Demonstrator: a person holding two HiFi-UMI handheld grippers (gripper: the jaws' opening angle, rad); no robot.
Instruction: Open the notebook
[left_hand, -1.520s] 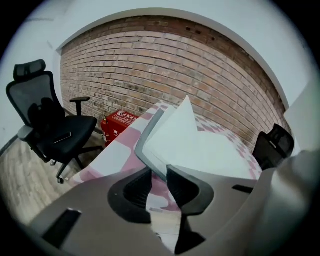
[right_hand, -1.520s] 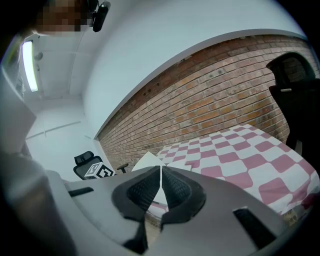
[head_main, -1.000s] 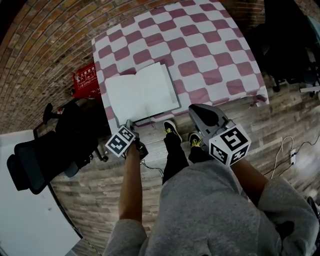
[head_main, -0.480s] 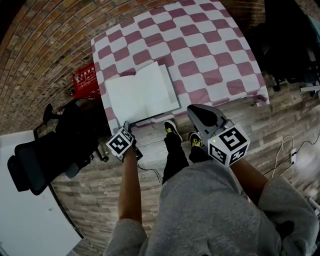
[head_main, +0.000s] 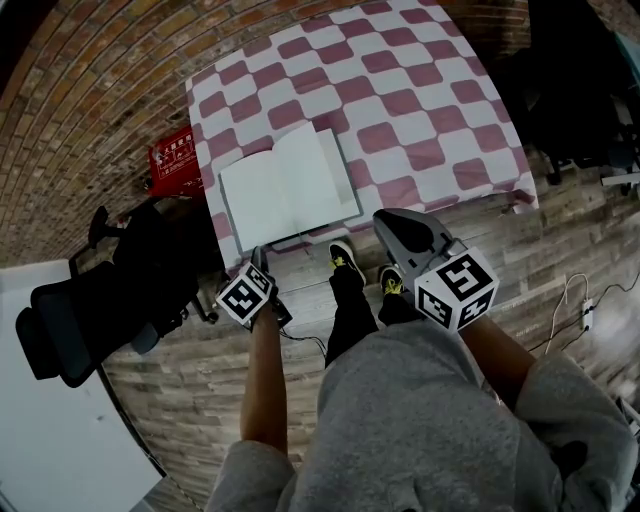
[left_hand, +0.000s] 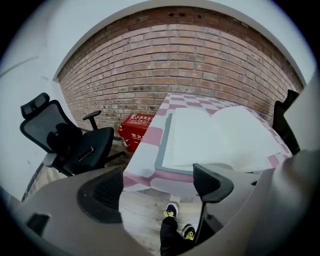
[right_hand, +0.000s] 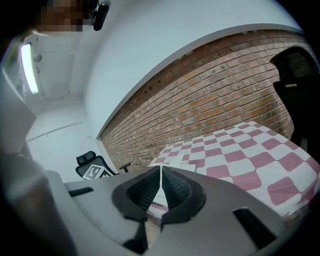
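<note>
The notebook (head_main: 290, 190) lies open with blank white pages near the front edge of the pink-and-white checkered table (head_main: 420, 100). In the left gripper view the notebook (left_hand: 220, 140) sits just beyond the jaws. My left gripper (head_main: 258, 256) hovers off the table's front edge, below the notebook's near left corner. Its jaws are opening, and only floor and shoes show between them (left_hand: 157, 187). My right gripper (head_main: 386, 219) is to the right of the notebook at the table edge. It is shut with nothing in it (right_hand: 161, 176).
A red box (head_main: 172, 158) stands on the floor left of the table. A black office chair (head_main: 80, 310) is at the left and another dark chair (head_main: 570, 80) at the right. The person's shoes (head_main: 345, 260) are under the table edge. A cable (head_main: 575, 300) lies on the wooden floor.
My left gripper has drawn back slightly from the notebook's near corner and rolled a little. The notebook's left page has settled flat. The right gripper has not moved.
</note>
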